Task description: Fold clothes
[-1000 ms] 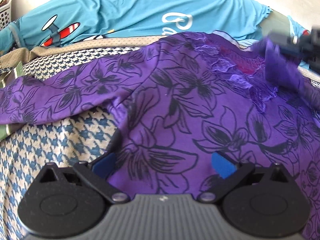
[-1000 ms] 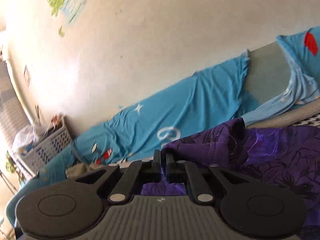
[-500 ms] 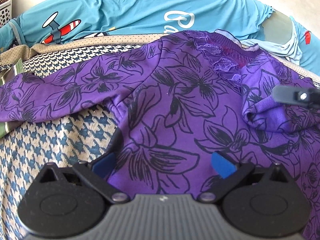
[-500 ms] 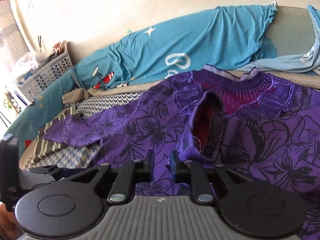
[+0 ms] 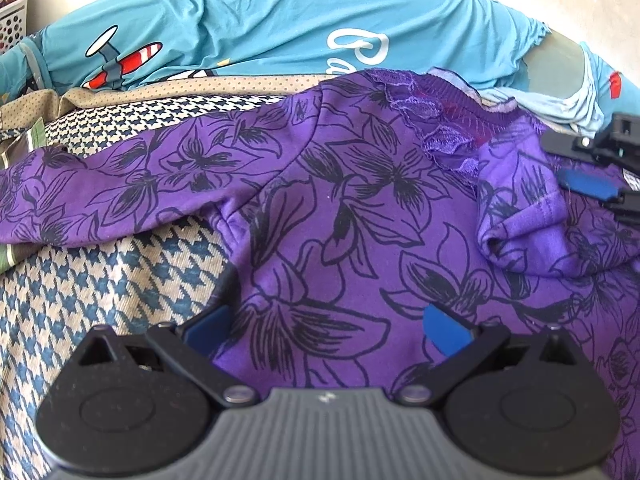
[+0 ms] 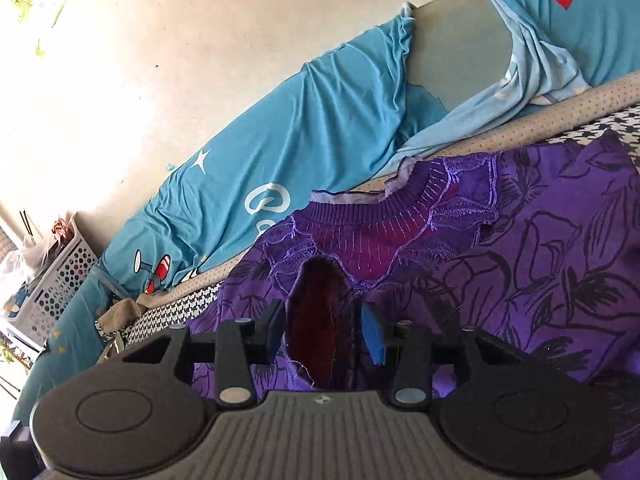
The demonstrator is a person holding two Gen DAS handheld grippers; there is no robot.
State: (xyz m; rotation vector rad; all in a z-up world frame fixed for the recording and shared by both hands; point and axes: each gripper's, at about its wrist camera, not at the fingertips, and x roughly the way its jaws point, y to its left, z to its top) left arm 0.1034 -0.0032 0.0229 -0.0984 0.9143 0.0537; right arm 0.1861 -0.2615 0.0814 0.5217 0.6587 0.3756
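A purple top with black flower outlines (image 5: 360, 208) lies spread on the bed, its lace neckline (image 6: 400, 224) toward the wall. My left gripper (image 5: 326, 328) stands wide open low over the top's body, with cloth under both blue pads. One sleeve (image 5: 80, 200) stretches out to the left. The other sleeve (image 5: 520, 216) is folded over onto the chest. Its cuff (image 6: 320, 320) gapes between the fingers of my right gripper (image 6: 324, 332), whose jaws are opening; the pads stand just off the cloth. In the left wrist view the right gripper (image 5: 572, 164) comes in from the right edge.
The bed cover (image 5: 100, 280) is blue and cream houndstooth. A turquoise sheet with a plane print (image 5: 240, 28) lies bunched along the wall behind the top. A white perforated basket (image 6: 52, 284) stands at the far left. Striped cloth (image 5: 24, 144) shows at the left edge.
My right gripper carried the sleeve across onto the chest and lowered it, then its jaws parted from shut on the cuff to apart. The left gripper has not moved.
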